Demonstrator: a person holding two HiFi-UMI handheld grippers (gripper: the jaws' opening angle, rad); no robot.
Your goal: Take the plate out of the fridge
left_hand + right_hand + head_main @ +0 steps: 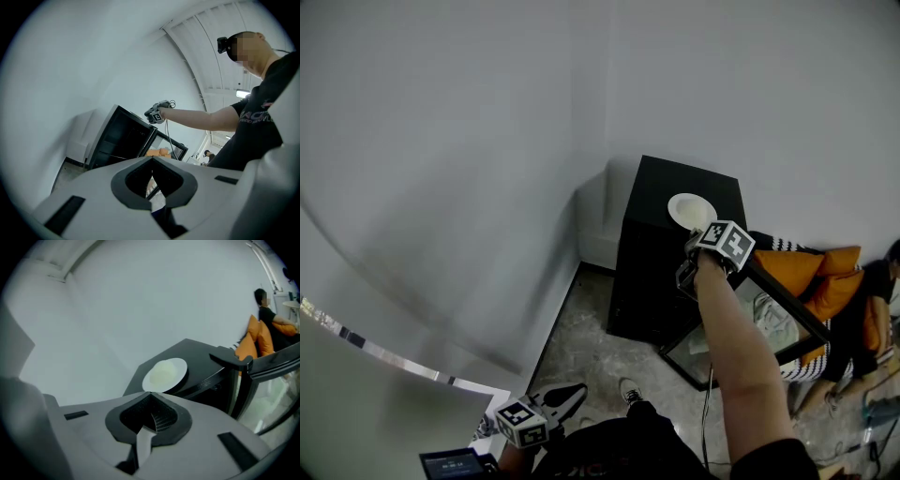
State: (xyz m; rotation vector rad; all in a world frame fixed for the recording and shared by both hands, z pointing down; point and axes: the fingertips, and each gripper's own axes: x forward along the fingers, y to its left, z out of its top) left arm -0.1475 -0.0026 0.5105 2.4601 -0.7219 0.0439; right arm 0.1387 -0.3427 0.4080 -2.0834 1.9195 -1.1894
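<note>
In the head view, the white plate (691, 210) is lying on top of the black fridge (661, 272), near its front edge; the right gripper (696, 246) is hovering just beside it, at the end of an outstretched arm; the glass door (741, 328) is standing open below; the left gripper (572, 396) is hanging low, close to the person's body.

In the left gripper view, the left gripper (152, 176) is showing its jaws clenched together on nothing; beyond, the fridge (122, 138) and the right gripper (157, 112) above it are showing.

In the right gripper view, the right gripper (152, 420) is keeping its jaws pressed together, empty; the plate (165, 374) is sitting just past the tips, apart from them; orange cushions (258, 341) are lying beyond the door (262, 380).
</note>
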